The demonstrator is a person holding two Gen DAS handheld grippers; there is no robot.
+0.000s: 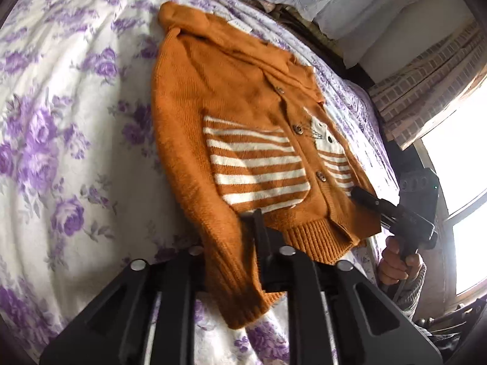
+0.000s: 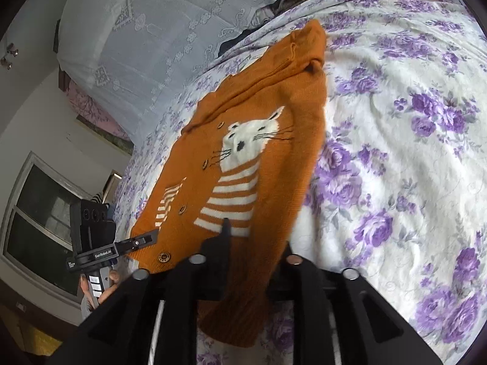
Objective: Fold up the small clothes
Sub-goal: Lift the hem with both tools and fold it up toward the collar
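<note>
A small orange knitted cardigan (image 1: 243, 109) with white stripes, a white cat motif and wooden buttons lies front up on the bed; it also shows in the right wrist view (image 2: 252, 152). My left gripper (image 1: 234, 234) is shut on the cardigan's left sleeve (image 1: 225, 273), which hangs down between the fingers. My right gripper (image 2: 255, 243) is shut on the cardigan's right sleeve (image 2: 243, 298). The right gripper also shows in the left wrist view (image 1: 362, 196) at the hem's right edge. The left gripper shows in the right wrist view (image 2: 152, 235) at the hem's left edge.
The bed carries a white sheet with purple flowers (image 1: 61, 121), also seen in the right wrist view (image 2: 411, 152). A pale lace cover (image 2: 170, 30) lies at the far end. A window (image 1: 465, 213) is to the right, with a patterned curtain (image 1: 426, 79).
</note>
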